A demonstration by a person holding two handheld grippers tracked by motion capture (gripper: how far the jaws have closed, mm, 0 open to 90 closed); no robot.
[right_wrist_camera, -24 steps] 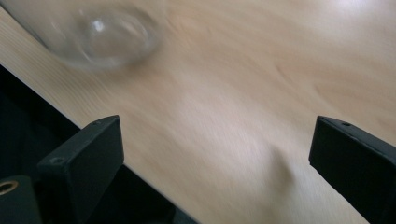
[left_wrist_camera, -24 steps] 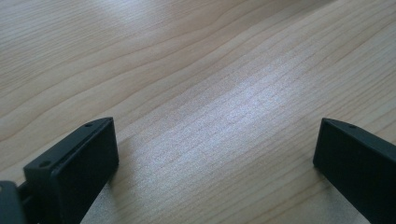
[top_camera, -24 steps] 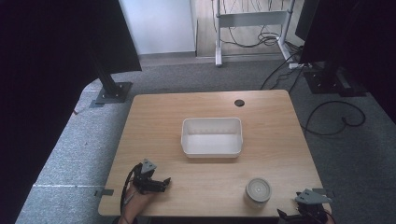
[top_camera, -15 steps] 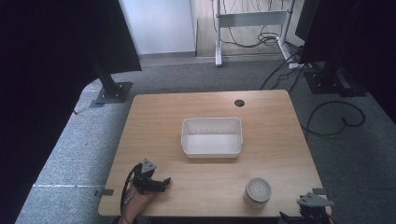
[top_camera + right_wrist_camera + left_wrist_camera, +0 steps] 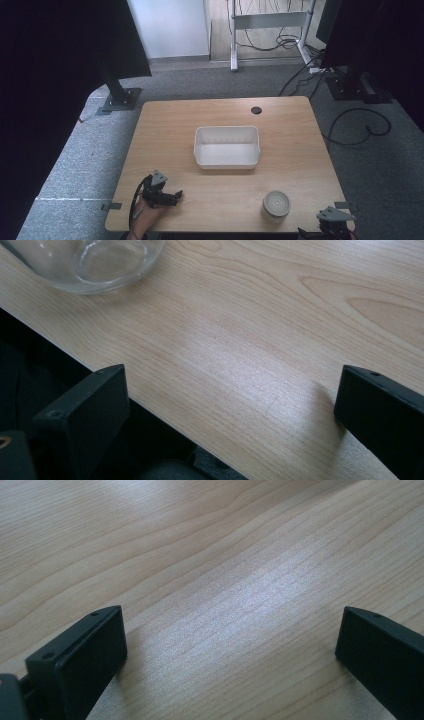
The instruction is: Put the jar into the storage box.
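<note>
While the table (image 5: 165, 135) lay mostly bare, you held your left gripper (image 5: 170, 196) low over its near left corner, your hand (image 5: 146, 214) coming in from the bottom edge. In the left gripper view its jaws stood wide apart with nothing between them, just wood grain (image 5: 235, 605) under a pale sheen.

Your right gripper (image 5: 334, 220) sat at the near right corner, at the very edge of the table, its grey plate showing in the high view. Its own view had the jaws spread wide as well and holding nothing; the left jaw hung past the table edge over the dark below, the right one over the wood.

A glass jar (image 5: 276, 205) stood on the table near the front edge, just left of your right gripper and apart from it. In the right gripper view its clear rounded base (image 5: 95, 262) showed at the top left, resting on the wood.

A white bin (image 5: 227, 146) sat near the middle of the table, well apart from both grippers and from the jar, and it looked empty. A small dark hole (image 5: 256, 110) marked the far side of the tabletop beyond the bin.
</note>
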